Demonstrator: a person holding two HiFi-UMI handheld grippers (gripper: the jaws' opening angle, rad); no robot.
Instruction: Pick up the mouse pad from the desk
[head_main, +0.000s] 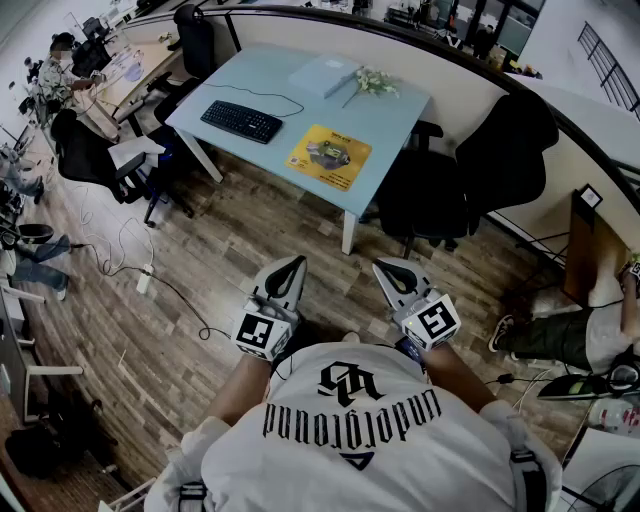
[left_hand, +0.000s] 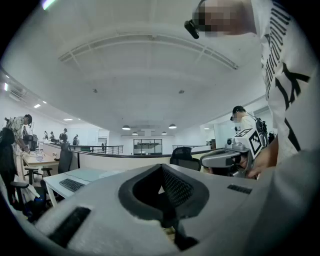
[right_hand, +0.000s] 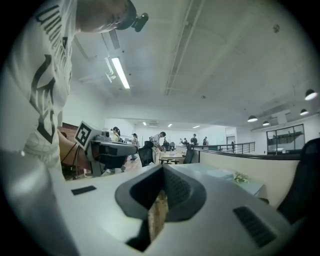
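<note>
We stand on wooden floor (head_main: 230, 260), well short of pale blue table (head_main: 270, 85). Yellow mouse pad (head_main: 330, 157) lies flat on table's near right part, just right of black keyboard (head_main: 241, 121), untouched. Light blue folder (head_main: 323, 76) and small flower sprig (head_main: 372, 82) sit at table's far side. Black office chair (head_main: 500, 150) stands right of table. We hold left tongs (head_main: 285, 278) and right tongs (head_main: 397, 278) level, side by side near our chest, well apart from table. Both tongs pressed together, pinching nothing.
</note>
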